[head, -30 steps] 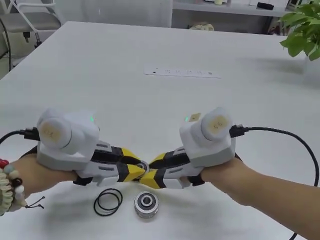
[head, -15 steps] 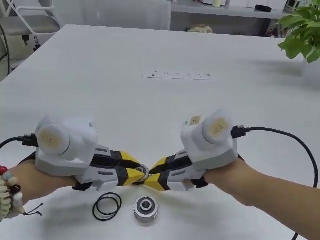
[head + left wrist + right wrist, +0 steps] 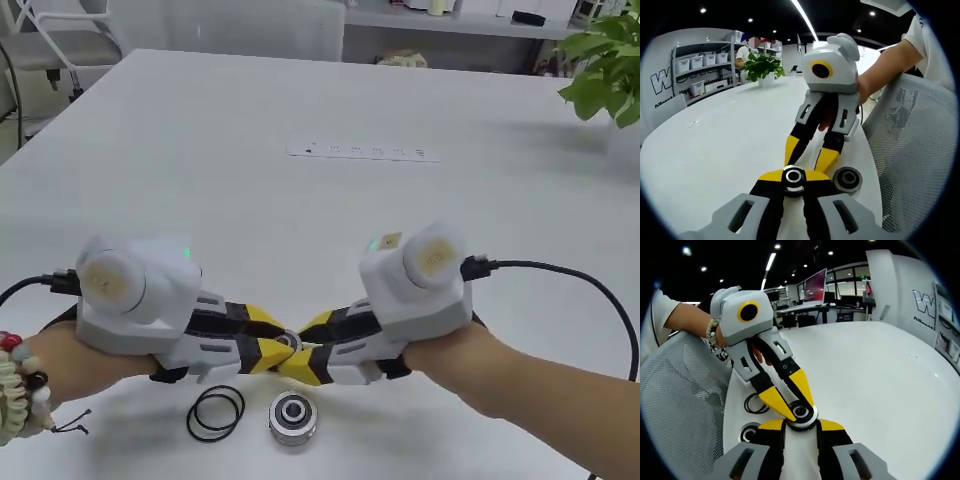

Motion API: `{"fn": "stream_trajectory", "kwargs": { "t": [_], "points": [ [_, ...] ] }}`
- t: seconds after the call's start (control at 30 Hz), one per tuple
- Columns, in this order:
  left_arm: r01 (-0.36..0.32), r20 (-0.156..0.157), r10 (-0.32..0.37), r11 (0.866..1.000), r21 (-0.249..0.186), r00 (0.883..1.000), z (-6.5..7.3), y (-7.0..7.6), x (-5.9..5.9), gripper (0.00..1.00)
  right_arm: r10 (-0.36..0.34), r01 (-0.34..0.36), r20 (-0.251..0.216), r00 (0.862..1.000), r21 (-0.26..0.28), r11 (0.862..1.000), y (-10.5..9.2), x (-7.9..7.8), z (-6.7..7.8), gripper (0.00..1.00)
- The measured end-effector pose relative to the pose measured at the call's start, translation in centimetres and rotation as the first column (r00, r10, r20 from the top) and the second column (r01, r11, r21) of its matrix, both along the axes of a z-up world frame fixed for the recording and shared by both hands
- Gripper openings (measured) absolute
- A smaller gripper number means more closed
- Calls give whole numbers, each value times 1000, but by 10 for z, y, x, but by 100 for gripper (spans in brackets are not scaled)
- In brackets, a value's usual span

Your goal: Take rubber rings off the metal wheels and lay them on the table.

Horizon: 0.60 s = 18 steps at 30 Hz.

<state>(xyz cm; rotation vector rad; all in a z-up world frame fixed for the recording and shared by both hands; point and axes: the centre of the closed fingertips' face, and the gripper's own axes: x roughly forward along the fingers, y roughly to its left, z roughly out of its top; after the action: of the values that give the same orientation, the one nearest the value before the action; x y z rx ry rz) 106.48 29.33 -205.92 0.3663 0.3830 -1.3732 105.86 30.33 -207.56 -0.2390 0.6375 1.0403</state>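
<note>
My left gripper and right gripper meet tip to tip just above the table's near edge. Between them is a small metal wheel with a dark rim. In the left gripper view my yellow jaws are shut on this wheel, and the right gripper reaches down to it from above. The right gripper view has my jaws closed on either side of the same wheel, with the left gripper pressed on it. I cannot tell whether a ring is pinched apart from the wheel.
Two black rubber rings lie on the white table below the left gripper. Another metal wheel rests beside them. A flat white strip lies farther back. A plant stands at the far right.
Both grippers stay joined at the wheel and shift only slightly. The rings and the second wheel on the table have not moved.
</note>
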Motion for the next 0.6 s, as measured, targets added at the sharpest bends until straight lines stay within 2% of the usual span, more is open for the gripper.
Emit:
{"fn": "stream_trajectory", "kwargs": {
  "t": [0.3,0.5,0.57,0.6],
  "points": [
    [22,5,-22,1000,-3,1000,0,-2,-4,8,27,-27,-31,999,9,1000,-3,-5,0,20],
    [25,3,-25,1000,-4,1000,0,-2,-5,8,51,-51,-23,998,-3,999,-4,-7,0,19],
    [25,2,-25,1000,-4,1000,0,-2,-5,8,72,-72,-19,997,-33,997,-8,-8,-3,15],
    [25,3,-25,1000,-4,1000,0,-1,-5,8,70,-71,-16,997,-29,997,-8,-8,-2,13]
  ]
}}
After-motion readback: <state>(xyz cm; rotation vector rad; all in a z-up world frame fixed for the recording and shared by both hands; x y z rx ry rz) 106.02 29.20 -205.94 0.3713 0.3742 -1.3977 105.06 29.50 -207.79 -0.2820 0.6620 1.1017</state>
